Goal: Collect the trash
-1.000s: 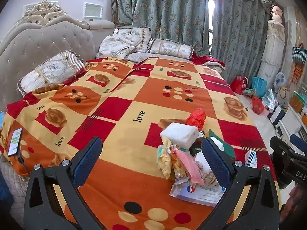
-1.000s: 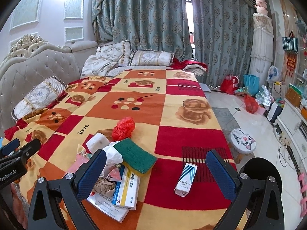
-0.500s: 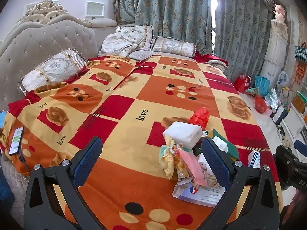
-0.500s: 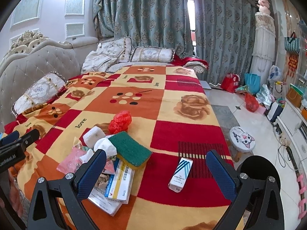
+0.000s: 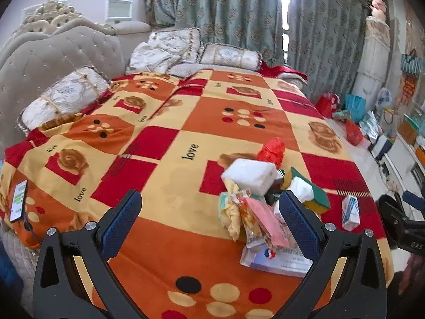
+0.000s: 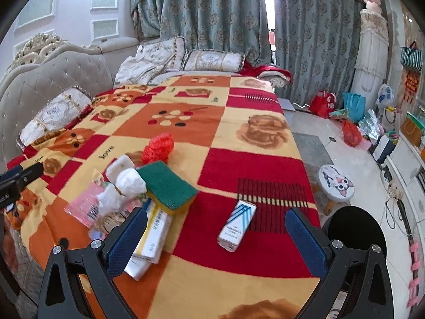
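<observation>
My left claw hangs above the patterned bedspread, its blue pads spread wide with nothing between them. My right claw is spread just as wide over the foot of the bed, also pinching nothing.

The trash sits in a loose heap on the bedspread. From my left camera it lies at about two o'clock of the claw's gap, half behind the right pad: a white foam block on top, a crumpled red plastic bag just beyond it at twelve o'clock of the block, a pink wrapper and yellow packets leaning at the near side, and a flat printed box beneath them.

From my right camera the same heap lies at ten o'clock. A green-topped yellow sponge rests on long white medicine boxes, which run behind my left pad. A crumpled white tissue touches the sponge at its nine o'clock.

A small white box with blue stripes lies apart from the heap, on a red square, between my right claw's pads. A phone lies at the bedspread's far left edge in my left camera.
</observation>
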{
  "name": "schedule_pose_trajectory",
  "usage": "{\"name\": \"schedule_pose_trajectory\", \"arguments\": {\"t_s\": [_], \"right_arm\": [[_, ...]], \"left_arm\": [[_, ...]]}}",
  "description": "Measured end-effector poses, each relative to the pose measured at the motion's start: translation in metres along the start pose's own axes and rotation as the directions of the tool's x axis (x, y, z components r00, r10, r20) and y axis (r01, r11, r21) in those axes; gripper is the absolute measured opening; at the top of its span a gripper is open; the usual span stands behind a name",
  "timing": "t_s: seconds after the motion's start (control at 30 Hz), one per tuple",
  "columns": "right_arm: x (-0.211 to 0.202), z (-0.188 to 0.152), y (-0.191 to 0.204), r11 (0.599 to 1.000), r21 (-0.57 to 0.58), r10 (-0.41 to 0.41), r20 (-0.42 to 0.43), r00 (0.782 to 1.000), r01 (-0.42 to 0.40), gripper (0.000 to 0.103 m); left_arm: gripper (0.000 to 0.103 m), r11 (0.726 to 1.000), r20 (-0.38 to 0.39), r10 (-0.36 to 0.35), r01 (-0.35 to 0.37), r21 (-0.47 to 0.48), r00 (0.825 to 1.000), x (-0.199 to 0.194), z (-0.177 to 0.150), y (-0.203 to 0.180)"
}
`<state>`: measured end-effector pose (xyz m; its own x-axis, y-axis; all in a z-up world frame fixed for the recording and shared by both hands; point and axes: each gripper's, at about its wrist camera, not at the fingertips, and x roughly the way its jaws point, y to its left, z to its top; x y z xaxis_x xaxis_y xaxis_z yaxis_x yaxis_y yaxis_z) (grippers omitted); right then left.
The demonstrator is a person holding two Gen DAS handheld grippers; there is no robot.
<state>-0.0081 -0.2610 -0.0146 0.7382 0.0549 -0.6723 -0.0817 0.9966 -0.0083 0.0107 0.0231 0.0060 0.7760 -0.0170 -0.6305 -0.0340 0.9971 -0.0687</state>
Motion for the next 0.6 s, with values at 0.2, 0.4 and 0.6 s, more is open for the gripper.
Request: {"name": "schedule_pose_trajectory", "arguments": {"t_s": [0.2,0.4,0.6], "right_arm": [[0.021,0.001,0.0,0.997,-0.017,0.074,-0.037,0.997,-0.075,0.103],[0.073,0.024,0.023,0.967,-0.127,0.201,-0.143,0.969,-0.219,0.101],[0.124,0.034,0.033,0.897,-0.173,0.358,-0.254,0.898,-0.407,0.101]], "left_arm": [[0.103,0.997,-0.047,-0.052,0.054,0.05,0.998,0.013,-0.002,-0.021],[0.102,0.985,-0.126,-0.13,0.143,0.098,0.983,0.033,0.001,-0.042],[0.102,0.967,-0.189,-0.16,0.192,0.166,0.969,0.056,0.007,-0.063]]}}
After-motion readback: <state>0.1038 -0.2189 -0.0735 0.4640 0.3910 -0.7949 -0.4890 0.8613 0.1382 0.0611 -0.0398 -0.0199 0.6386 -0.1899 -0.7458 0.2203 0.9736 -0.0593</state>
